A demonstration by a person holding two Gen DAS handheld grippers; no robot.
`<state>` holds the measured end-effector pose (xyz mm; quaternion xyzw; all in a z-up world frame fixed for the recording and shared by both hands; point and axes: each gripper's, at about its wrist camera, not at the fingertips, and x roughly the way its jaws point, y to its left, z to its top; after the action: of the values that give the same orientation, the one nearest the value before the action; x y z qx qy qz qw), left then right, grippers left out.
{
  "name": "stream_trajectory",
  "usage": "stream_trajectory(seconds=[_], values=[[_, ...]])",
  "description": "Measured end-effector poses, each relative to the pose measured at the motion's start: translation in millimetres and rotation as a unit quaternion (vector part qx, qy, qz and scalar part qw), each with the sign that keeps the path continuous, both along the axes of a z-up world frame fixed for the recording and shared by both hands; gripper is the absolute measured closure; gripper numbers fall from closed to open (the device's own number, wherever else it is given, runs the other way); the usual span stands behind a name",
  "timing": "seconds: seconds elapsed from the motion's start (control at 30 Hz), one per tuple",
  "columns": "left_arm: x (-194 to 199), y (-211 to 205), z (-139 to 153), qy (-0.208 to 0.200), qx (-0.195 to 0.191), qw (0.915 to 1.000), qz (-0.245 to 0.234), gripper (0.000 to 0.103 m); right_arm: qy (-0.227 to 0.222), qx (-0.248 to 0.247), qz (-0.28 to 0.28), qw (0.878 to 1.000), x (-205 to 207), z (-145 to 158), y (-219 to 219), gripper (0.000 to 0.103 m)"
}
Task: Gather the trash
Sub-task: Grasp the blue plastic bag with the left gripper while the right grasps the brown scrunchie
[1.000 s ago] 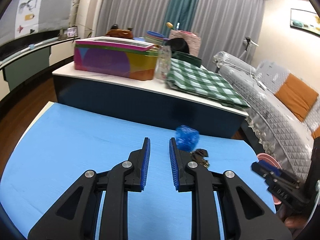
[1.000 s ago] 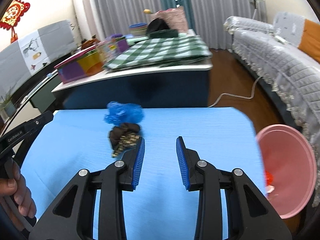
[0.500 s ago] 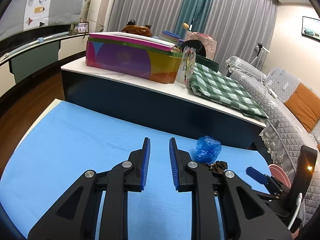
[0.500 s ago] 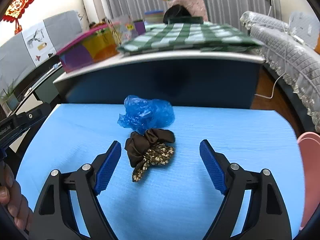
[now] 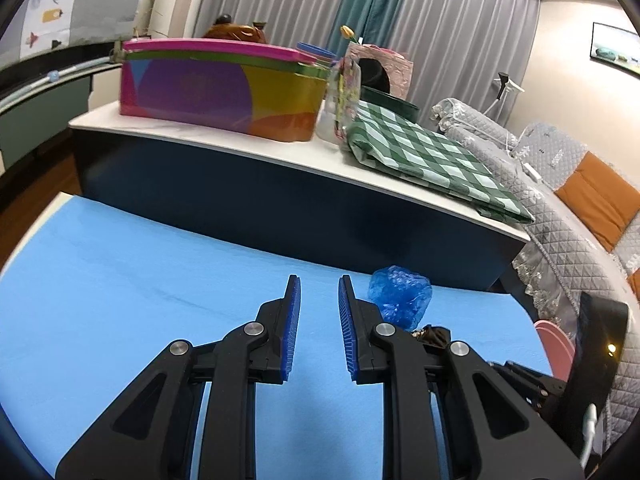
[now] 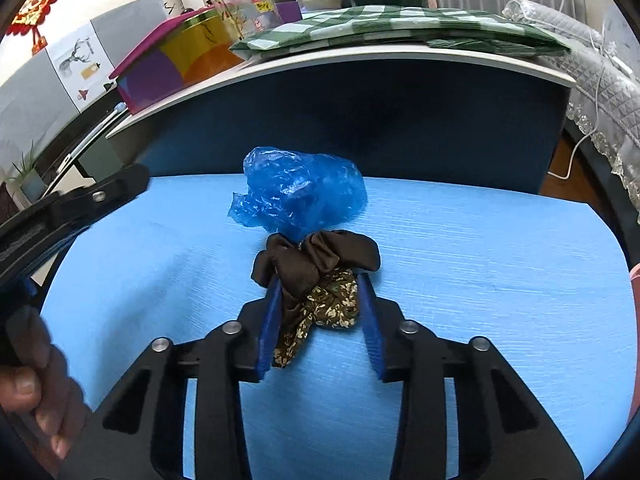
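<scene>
A brown cloth scrunchie with a flowered part [image 6: 316,284] lies on the blue mat [image 6: 480,248]. My right gripper [image 6: 320,280] has its jaws around the scrunchie, one pad on each side, closing on it. A crumpled blue plastic bag [image 6: 296,196] lies just behind the scrunchie, touching it. In the left wrist view the bag [image 5: 400,296] sits right of my left gripper [image 5: 319,280], which is empty with a narrow gap between its jaws, above the mat [image 5: 120,280]. A sliver of the scrunchie [image 5: 434,334] shows behind its right finger.
A pink basin [image 5: 554,344] sits off the mat's right edge, by the right gripper's body. Behind the mat stands a dark blue counter [image 6: 360,120] with a colourful box [image 5: 224,88] and a green checked cloth [image 5: 432,160]. A grey sofa [image 5: 560,184] is at right.
My right gripper opened wide, moved forward over the scrunchie and narrowed its jaws around it. My left gripper stayed over the mat; its view shifted slightly.
</scene>
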<state>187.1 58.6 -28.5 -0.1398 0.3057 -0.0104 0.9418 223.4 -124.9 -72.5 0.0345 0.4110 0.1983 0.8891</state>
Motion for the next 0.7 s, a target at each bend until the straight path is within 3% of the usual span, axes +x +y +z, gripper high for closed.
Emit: stream_trajectory(seconds=[0.2,0.27,0.3,0.53,0.7], values=[[17.1,-19.0,-12.7,0.002,-0.019,0.9995,-0.025,0.081,-0.011,-0.002,-0.039,0.999,-2.3,5.0,-25.6,0.074],[21.6,-28.2,-17.0,0.005,-0.020,0.9993,-0.031,0.062,-0.012,-0.002,-0.055,0.998,-2.1,4.6,-37.3,0.074],[22.7,-32.0,-18.2,0.003,-0.021,0.9992,-0.033,0.060,-0.012,-0.001,-0.060,0.998,-1.4,4.4,-39.6,0.074],[32.6,-57.6,-26.6,0.008,-0.028,0.9977,-0.061,0.057,-0.016,-0.006,-0.078,0.997,-2.0,3.3,-53.3,0.074],[37.4,-71.1,-35.9,0.038,-0.016,0.9960,-0.080,0.057,-0.016,-0.007,-0.086,0.996,-2.2,3.1,-60.7,0.074]])
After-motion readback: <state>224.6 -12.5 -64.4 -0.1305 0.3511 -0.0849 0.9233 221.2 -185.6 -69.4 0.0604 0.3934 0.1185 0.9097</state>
